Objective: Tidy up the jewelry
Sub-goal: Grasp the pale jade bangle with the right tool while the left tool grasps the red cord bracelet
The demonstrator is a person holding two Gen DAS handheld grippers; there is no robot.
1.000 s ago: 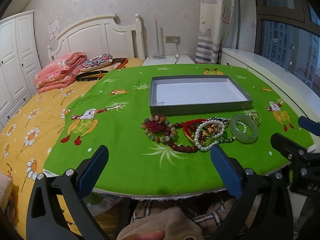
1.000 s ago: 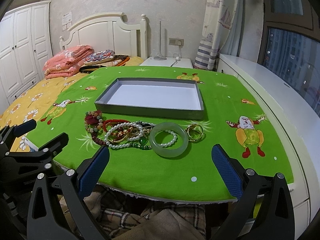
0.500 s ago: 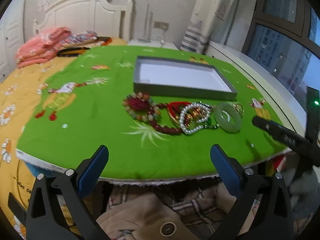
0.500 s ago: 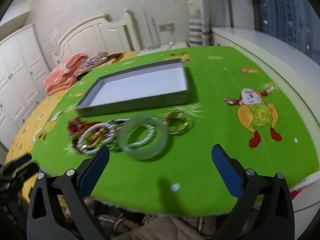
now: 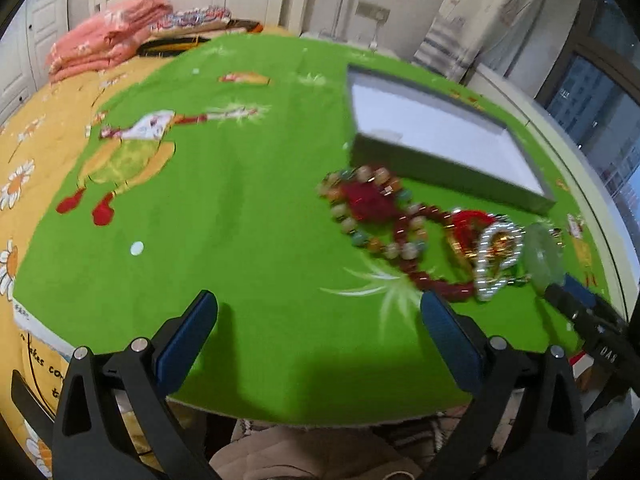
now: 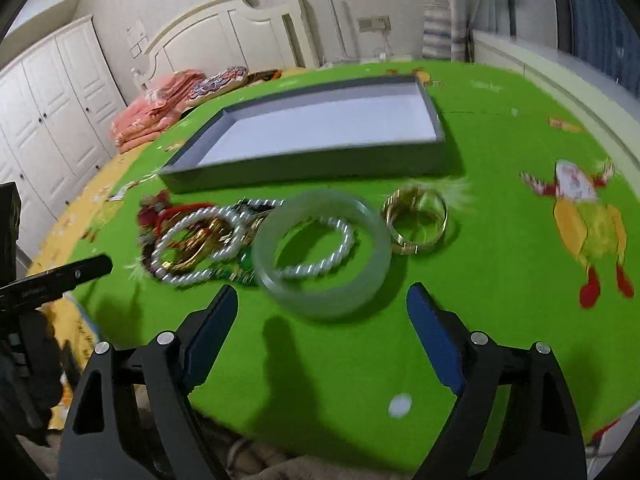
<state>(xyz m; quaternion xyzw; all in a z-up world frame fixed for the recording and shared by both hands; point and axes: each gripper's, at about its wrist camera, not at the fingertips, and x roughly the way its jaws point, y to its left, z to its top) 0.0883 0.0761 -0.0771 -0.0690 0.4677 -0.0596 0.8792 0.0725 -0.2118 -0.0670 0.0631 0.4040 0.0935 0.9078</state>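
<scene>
Currently the right gripper point(image 6: 322, 312), jaws wide but closing on nothing, points at the pale green jade bangle point(image 6: 322, 252) lying near the grey tray point(image 6: 304, 168), so closing could snag the white pearl bracelet point(image 6: 316, 248) inside it; the left gripper point(image 5: 318, 330) is wide, empty.

The left gripper point(image 5: 318, 324) points steeply downward, its blue-padded jaws spread wide with nothing between them. The right gripper point(image 6: 322, 318) also tilts downward; its jaws are closing but stand well apart, holding nothing. Each gripper's black frame shows at the edge of the other's view.
</scene>
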